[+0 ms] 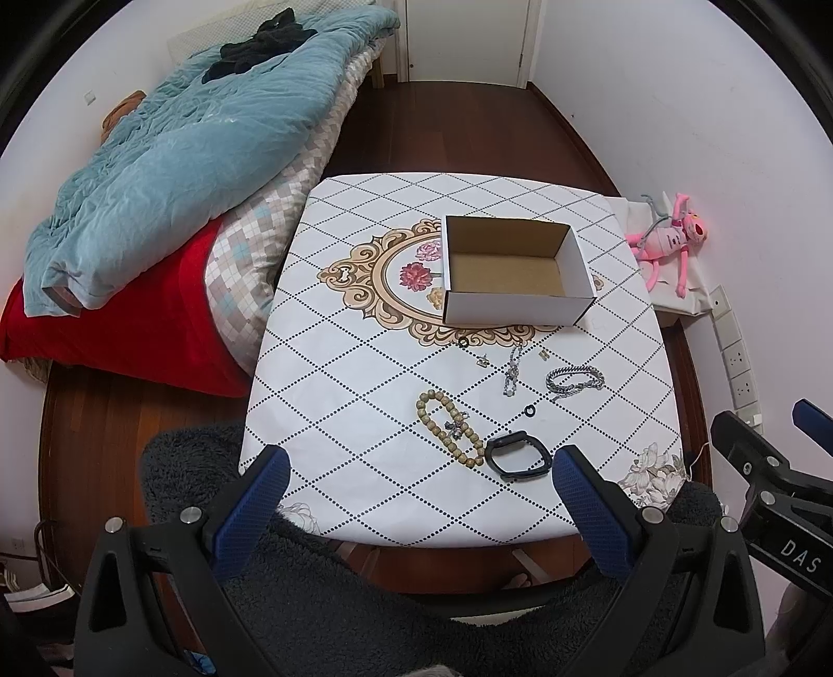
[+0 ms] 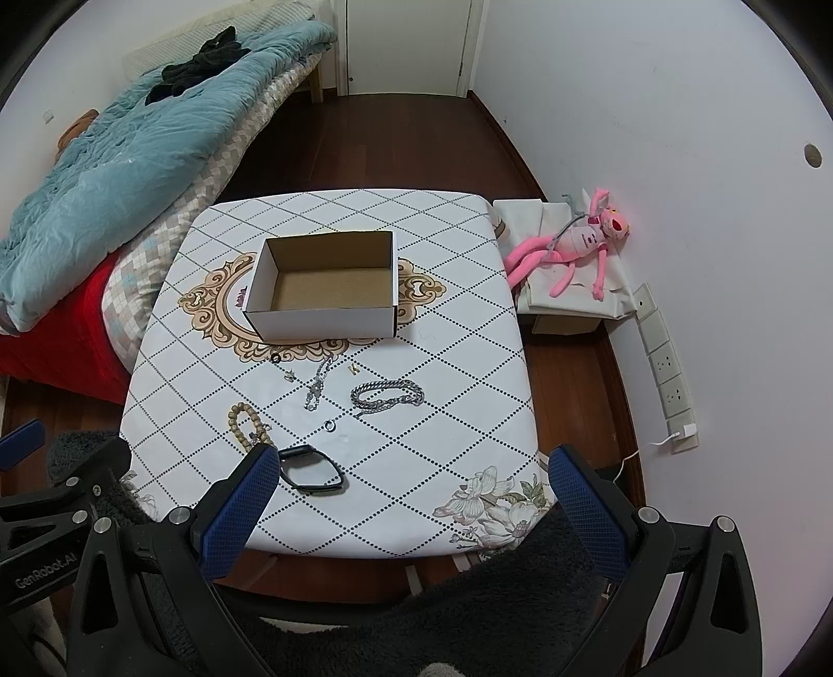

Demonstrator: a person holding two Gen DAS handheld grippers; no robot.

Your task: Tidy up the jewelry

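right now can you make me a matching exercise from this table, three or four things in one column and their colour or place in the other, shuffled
Things:
1. cardboard box
2. bead bracelet
3. chain bracelet
4. wristband

Descriptions:
A. silver, right of the other jewelry
B. black, nearest the table's front edge
C. open and empty, behind the jewelry
D. tan, left of the black band

Pairs: 1-C, 2-D, 3-A, 4-B

Home bedroom. Bed [image 1: 172, 218] at 10 o'clock with a rumpled teal duvet [image 1: 172, 130] over a red sheet [image 1: 130, 323]. Dark wood floor [image 1: 458, 130], white door [image 1: 468, 36] at 12. Pink plush toy [image 2: 572, 250] and wall sockets [image 2: 666, 364] at 3. Small table with patterned cloth [image 1: 364, 416] at centre.
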